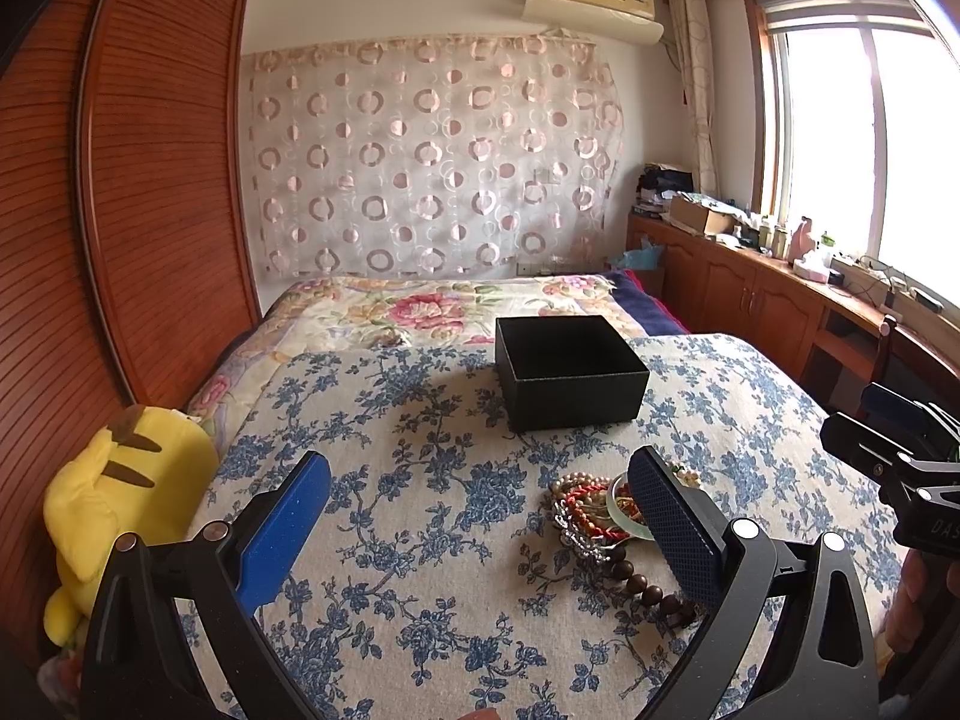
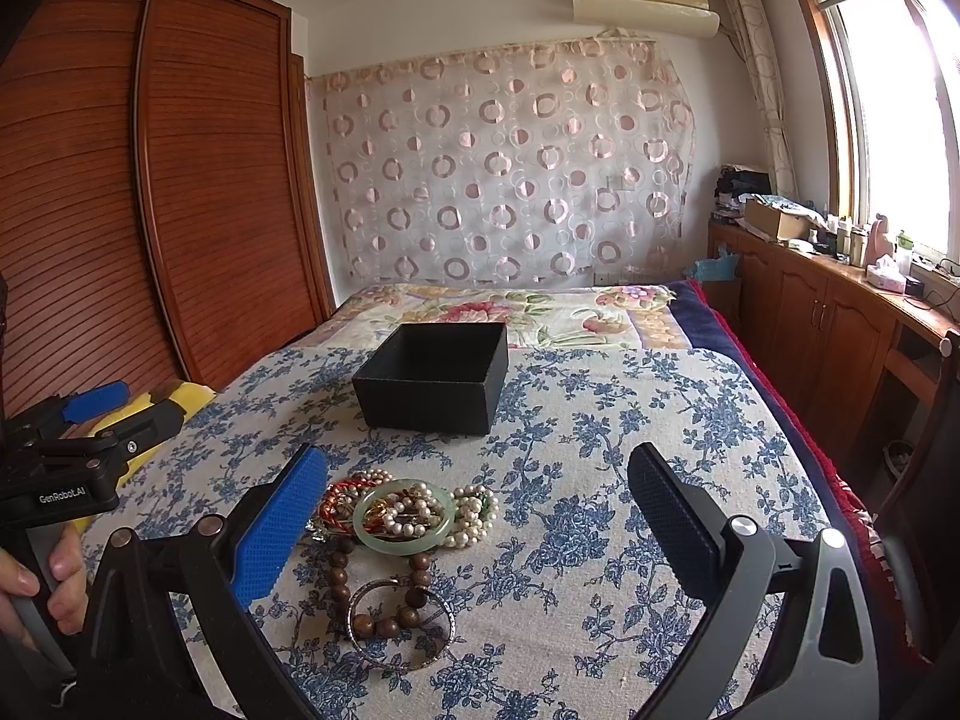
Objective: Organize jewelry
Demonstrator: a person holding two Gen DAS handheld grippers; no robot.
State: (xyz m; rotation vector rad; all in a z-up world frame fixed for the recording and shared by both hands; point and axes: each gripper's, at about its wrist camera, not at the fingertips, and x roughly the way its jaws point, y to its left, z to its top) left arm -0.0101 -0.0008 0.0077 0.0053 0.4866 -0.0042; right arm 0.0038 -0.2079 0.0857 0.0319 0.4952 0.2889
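A pile of jewelry lies on the blue-flowered cloth: a green jade bangle [image 2: 402,517], pearl strands [image 2: 474,507], a red cord bracelet [image 2: 336,495], a brown wooden bead bracelet [image 2: 375,594] and a silver bangle [image 2: 401,624]. The pile also shows in the left wrist view [image 1: 594,519]. An open, empty black box [image 2: 435,378] [image 1: 570,372] stands beyond it. My left gripper [image 1: 480,531] is open, its right finger beside the pile. My right gripper [image 2: 477,525] is open, held low over the cloth, the pile by its left finger.
A yellow plush toy [image 1: 114,504] lies at the bed's left edge by the wooden wardrobe [image 1: 150,180]. A floral quilt [image 1: 432,306] covers the far bed. A wooden cabinet [image 2: 840,312] with clutter runs along the right under the window.
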